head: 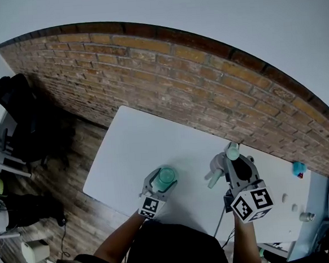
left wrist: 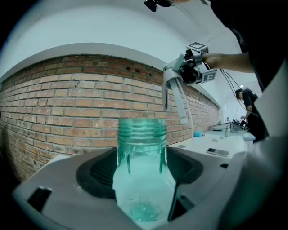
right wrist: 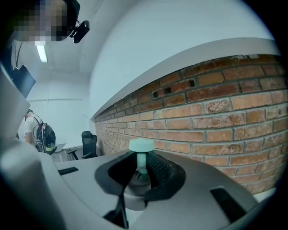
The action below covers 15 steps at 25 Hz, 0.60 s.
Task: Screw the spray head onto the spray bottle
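Gripping spray bottle (left wrist: 142, 148), base hidden between fingers (left wrist: 95, 174).

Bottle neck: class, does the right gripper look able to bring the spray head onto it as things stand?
Probably yes. The bottle stands upright in the left gripper, neck open, and the right gripper, shut on the spray head, hangs off to its side with nothing between them.

Left gripper (head: 161, 182): light grey moulded shell, wide rounded jaws.
Right gripper (head: 233, 158): same grey shell and shape.
Pads: black, ribbed, lining the jaws, left (left wrist: 99, 170) and right (right wrist: 157, 167).
Cubes: white with black square markers, at the rear of each gripper, left (head: 150, 207) and right (head: 252, 203).
Cable (left wrist: 228, 81): thin, dark, under the right gripper.
Top (head: 174, 249): black.
Head camera (right wrist: 80, 28): small, black.
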Motion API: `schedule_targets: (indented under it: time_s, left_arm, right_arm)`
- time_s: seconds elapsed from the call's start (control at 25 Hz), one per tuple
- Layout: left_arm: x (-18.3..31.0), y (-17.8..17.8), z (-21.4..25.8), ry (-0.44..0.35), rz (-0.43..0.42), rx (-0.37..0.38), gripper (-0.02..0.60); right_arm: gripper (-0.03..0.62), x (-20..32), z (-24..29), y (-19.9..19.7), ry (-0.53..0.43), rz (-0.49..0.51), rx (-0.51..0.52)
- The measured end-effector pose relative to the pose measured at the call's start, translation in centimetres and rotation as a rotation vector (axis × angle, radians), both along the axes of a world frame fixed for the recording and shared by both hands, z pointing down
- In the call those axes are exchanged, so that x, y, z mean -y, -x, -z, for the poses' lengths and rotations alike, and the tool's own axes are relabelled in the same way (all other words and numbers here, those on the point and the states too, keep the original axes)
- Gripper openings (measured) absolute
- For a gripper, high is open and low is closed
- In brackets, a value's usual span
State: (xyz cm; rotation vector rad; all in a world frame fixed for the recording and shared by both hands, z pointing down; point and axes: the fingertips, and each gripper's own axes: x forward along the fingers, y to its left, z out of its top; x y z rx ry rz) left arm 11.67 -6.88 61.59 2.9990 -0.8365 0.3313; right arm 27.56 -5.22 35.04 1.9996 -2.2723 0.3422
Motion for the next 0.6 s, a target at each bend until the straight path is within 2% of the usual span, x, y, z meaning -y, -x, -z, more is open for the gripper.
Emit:
schedule_targets:
  time_s: [0.6]
  left_arm:
    - [-0.1,0.1,0.0,0.007,-0.05,0.0,0.337]
  right_arm:
    - [0.066,2.2,4.4,3.6,-0.087,0.056,0.005]
